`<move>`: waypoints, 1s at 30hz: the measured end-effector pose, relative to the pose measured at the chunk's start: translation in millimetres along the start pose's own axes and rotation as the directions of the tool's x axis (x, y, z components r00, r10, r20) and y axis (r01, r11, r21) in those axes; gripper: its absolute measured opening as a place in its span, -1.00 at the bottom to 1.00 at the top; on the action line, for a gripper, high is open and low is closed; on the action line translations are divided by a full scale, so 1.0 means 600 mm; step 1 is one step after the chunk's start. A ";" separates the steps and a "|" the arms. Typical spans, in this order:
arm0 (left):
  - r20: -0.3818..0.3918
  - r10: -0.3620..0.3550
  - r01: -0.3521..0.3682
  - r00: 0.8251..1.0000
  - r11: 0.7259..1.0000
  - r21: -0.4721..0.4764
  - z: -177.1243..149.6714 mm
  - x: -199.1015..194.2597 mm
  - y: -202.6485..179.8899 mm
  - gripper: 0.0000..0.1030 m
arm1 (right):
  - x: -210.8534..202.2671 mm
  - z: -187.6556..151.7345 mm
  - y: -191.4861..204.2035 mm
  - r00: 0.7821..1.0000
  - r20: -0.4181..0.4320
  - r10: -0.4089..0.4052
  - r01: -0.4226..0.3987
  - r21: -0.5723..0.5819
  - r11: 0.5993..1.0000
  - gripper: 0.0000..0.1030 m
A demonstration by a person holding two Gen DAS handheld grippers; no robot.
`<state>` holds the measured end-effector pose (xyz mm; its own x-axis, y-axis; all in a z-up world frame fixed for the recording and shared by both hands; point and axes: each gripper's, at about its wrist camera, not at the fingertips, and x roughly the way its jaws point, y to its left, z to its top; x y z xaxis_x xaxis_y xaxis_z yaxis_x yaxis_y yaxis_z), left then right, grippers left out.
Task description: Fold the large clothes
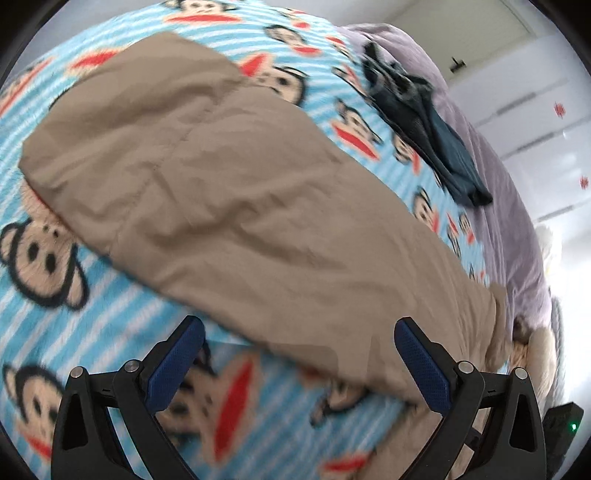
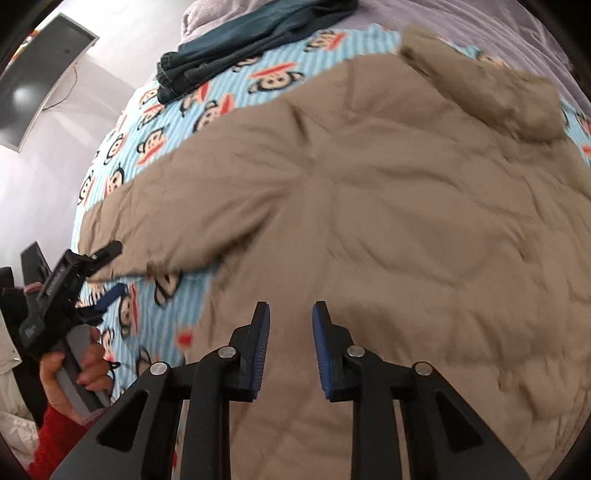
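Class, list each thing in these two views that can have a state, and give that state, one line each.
tan coat: spread flat, unfolded, sleeve out
dark jeans: roughly folded, lying apart
left gripper: fingers wide open, empty
right gripper: fingers narrowly apart, nothing between
monkey blanket: spread under coat

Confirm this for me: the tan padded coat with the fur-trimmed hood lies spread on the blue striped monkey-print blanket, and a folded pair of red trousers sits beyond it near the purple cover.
One detail is wrong: the folded garment is dark blue-green, not red. The right wrist view shows it beyond the tan padded coat, on the monkey-print blanket by the purple cover.
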<state>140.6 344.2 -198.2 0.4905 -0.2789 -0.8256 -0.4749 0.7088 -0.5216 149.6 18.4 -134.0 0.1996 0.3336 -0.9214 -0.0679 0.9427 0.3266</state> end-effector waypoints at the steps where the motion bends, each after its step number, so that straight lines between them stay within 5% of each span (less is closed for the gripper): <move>1: 0.015 -0.007 0.008 1.000 1.000 -0.017 0.008 0.005 0.008 1.00 | 0.004 0.009 0.009 1.000 0.014 0.001 -0.001 -0.013 1.000 -0.49; 7: 0.118 0.034 -0.028 0.992 0.998 -0.054 0.041 0.019 0.010 0.98 | 0.042 0.057 0.047 0.998 0.062 0.013 -0.010 -0.034 0.999 -0.49; 8: 0.129 0.046 -0.039 0.991 0.998 -0.053 0.044 0.020 0.009 0.85 | 0.049 0.064 0.053 0.997 0.072 0.015 -0.012 -0.034 0.999 -0.49; 9: 0.146 0.075 -0.068 0.986 0.996 -0.049 0.048 0.022 0.004 0.31 | 0.052 0.066 0.057 0.997 0.077 0.019 -0.017 -0.034 0.999 -0.49; 10: 0.149 0.102 -0.098 0.984 0.995 -0.037 0.053 0.026 0.000 -0.01 | 0.059 0.070 0.060 0.997 0.080 0.022 -0.019 -0.032 0.999 -0.49; 12: 0.130 0.060 -0.058 0.990 0.998 -0.013 0.065 0.032 0.003 -0.82 | 0.079 0.077 0.065 0.997 0.072 0.026 -0.024 -0.024 0.999 -0.49; 16: 0.143 0.013 -0.017 0.990 1.000 0.021 0.078 0.024 -0.012 -0.85 | 0.116 0.077 0.055 0.999 0.035 0.028 -0.029 0.027 0.999 -0.50; 22: 0.212 -0.098 0.047 0.972 0.971 0.232 0.072 -0.038 -0.109 -0.85 | 0.150 0.077 0.033 0.999 0.043 0.009 -0.014 0.101 0.995 -0.49; 28: 0.187 -0.275 0.159 0.943 0.867 0.472 0.013 -0.094 -0.258 -0.85 | 0.131 0.083 0.011 0.993 0.014 0.115 -0.116 0.142 0.983 -0.50; 30: 0.131 -0.326 0.204 0.936 0.807 0.554 -0.021 -0.092 -0.326 -0.85 | 0.099 0.076 -0.019 0.987 0.037 0.155 -0.160 0.191 0.969 -0.50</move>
<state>196.9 212.9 -53.2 0.7102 -0.4072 -0.5743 0.1214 0.8744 -0.4699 206.6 27.4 -182.8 0.2228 0.4757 -0.8509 0.0888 0.8593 0.5037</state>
